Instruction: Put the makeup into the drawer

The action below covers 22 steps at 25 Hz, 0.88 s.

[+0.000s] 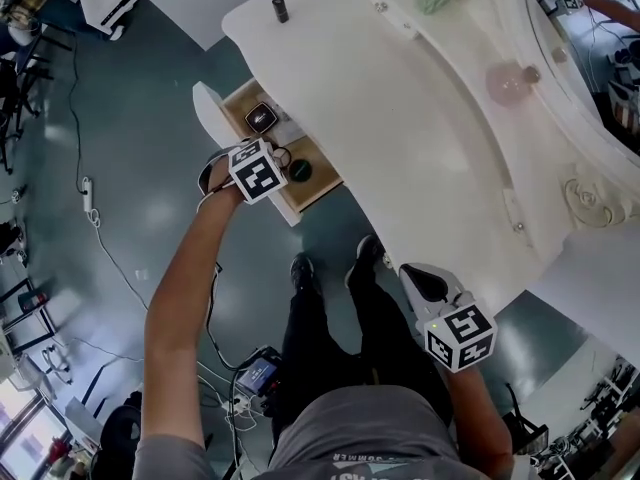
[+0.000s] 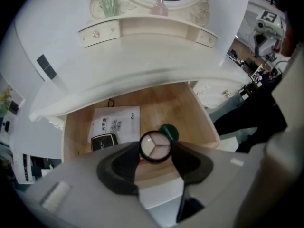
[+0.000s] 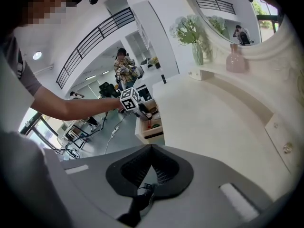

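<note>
Fingers [image 2: 124, 163] of the left gripper [image 2: 155, 152] fill the lower part of its own view, clamped on a round makeup compact [image 2: 155, 145] with a black rim and a pale three-part face. The grip takes the compact by its edges, so the face points up and the case can be set down flat. It hangs over the open drawer [image 2: 164, 101], not yet resting on the wood. The gripper points steeply down, which I judge makes the release a short, straight drop.

Just behind the compact lies a green round case [image 2: 171, 131]. At centre left a small black case [image 2: 103, 141] lies at the lower edge of a printed leaflet [image 2: 118, 118], so the bare wood near the front is the likely landing spot. Above the drawer runs the white desk [image 2: 142, 70]; its curved edge overhangs, which is why the drawer is pulled well out.

At the lower right of the head view the right gripper [image 1: 422, 282] hangs beside the desk edge, well apart from the drawer. Its fingers are together on nothing, probably idle because one gripper is enough here.
</note>
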Available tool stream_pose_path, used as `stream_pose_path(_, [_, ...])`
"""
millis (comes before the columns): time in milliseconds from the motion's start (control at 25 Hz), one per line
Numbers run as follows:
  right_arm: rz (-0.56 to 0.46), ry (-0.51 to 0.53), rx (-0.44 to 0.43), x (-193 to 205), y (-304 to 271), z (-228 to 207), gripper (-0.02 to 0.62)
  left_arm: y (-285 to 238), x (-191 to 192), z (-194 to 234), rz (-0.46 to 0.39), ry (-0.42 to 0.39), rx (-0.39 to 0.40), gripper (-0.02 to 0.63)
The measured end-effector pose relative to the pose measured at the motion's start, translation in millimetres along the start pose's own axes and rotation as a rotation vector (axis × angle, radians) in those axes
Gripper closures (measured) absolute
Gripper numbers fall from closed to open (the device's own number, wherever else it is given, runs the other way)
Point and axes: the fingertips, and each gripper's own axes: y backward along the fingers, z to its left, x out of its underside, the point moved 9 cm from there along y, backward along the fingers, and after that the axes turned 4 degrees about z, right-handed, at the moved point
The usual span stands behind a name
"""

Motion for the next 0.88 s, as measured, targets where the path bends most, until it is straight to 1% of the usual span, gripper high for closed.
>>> stream_pose_path(160, [0.000,-0.012,-0.001,2.6,-0.1,-5.4,0.594,-0.1,-11.0,-0.7,0.072,-0.081,0.041,0.397])
stream_pose_path(280, [0.003,-0.022,0.000,5.1,-0.1,-8.8,0.594,-0.3,-20.9,3.0,0.081,-0.111,0.060,0.397])
stream_pose_path(400, [0.002,-0.028,-0.002,5.9,0.2,-10.8,0.594,-2.7,-26.2,9.2,0.075,-0.115,0.075,0.397])
stream_pose_path(520, [0.003,-0.037,-0.001,7.9,1.1,-14.1,0.594,-8.5,-29.6,14.0,0.064,-0.103,0.075,0.397])
stream_pose_path(600, [0.003,-0.042,0.001,9.0,1.9,-17.3,0.594,-13.8,-29.8,16.5,0.070,-0.090,0.078,0.397])
stream_pose_path(880, [0.002,-0.058,0.007,13.9,4.5,-28.9,0.594,-30.1,-36.0,26.2,0.088,-0.082,0.066,0.397])
